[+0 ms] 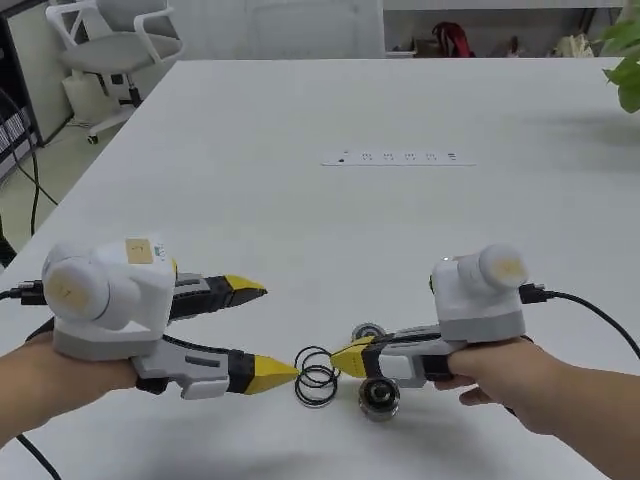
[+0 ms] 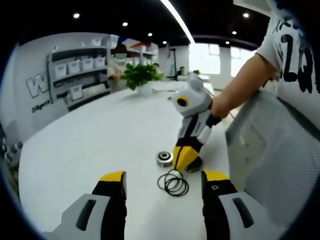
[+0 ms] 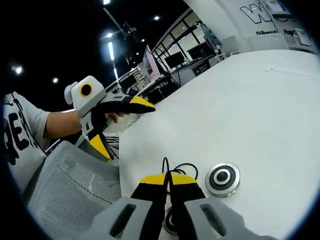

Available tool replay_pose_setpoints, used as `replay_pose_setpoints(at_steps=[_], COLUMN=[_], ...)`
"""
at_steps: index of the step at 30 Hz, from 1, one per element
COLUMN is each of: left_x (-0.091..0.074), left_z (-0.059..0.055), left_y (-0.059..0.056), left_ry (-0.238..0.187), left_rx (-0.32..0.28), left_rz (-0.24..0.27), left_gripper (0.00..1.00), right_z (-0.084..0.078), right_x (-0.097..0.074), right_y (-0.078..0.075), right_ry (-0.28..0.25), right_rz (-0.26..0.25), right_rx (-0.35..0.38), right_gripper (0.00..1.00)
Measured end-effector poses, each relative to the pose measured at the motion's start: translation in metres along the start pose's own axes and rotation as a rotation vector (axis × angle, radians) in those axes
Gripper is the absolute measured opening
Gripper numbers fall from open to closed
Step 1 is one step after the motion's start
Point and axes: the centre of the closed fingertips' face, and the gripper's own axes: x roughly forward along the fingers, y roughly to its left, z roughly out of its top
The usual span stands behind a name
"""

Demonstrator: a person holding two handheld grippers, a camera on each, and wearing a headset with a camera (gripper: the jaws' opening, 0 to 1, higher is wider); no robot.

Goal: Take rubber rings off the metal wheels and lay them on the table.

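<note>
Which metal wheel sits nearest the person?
The wheel on the near side of the right gripper, by the rubber rings; the other wheel lies beyond it.

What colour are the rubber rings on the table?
Black. The thin black rubber rings show best in the left gripper view.

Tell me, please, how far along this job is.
Done: several rubber rings lie loose on the table. In hand: the right gripper, shut, pinches a ring by that pile; the left gripper is open. Left: unclear whether the two metal wheels carry more.

Grey-white left claw [image 1: 281,332] and right claw [image 1: 338,357], yellow-tipped; black cables [image 1: 590,305]
</note>
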Motion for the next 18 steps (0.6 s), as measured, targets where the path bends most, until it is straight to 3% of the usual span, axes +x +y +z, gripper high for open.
replay_pose_setpoints(at_steps=[8, 18], left_x=[-0.002, -0.002], left_z=[-0.006, -0.009], left_y=[0.002, 0.000], left_ry=[0.007, 0.009], left_rx=[-0.014, -0.023], left_rz=[0.013, 0.014], left_gripper=[0.61, 0.61], right_z=[-0.007, -0.013], right_x=[0.006, 0.008], right_y=[-0.007, -0.003], right_ry=[0.034, 0.074], right_rz=[-0.045, -0.053], right_rx=[-0.047, -0.150], right_gripper=[0.00, 0.17])
